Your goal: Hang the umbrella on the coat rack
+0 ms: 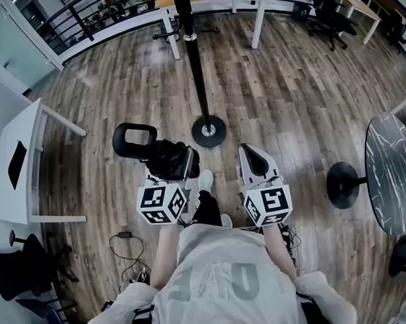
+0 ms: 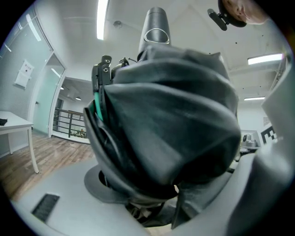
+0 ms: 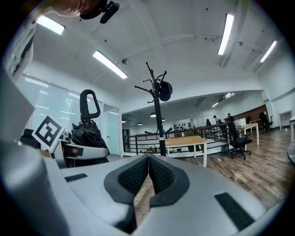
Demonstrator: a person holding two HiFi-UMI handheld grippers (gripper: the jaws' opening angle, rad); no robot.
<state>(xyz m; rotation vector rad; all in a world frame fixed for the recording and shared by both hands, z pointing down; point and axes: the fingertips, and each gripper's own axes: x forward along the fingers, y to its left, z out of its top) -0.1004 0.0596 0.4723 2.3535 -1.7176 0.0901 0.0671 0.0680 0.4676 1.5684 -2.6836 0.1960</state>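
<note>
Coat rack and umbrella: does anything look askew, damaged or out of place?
Nothing stands out. The coat rack stands upright, and the folded umbrella is gripped in the left gripper, with no visible damage.

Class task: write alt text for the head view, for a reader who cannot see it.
Seen from above, the left gripper grips a folded black umbrella with a loop handle, near the round base of the coat rack on a wooden floor. The right gripper is beside it, shut and empty.

Even brightness from ceiling strip lights (image 3: 109,64); fisheye edges bend and darken.
</note>
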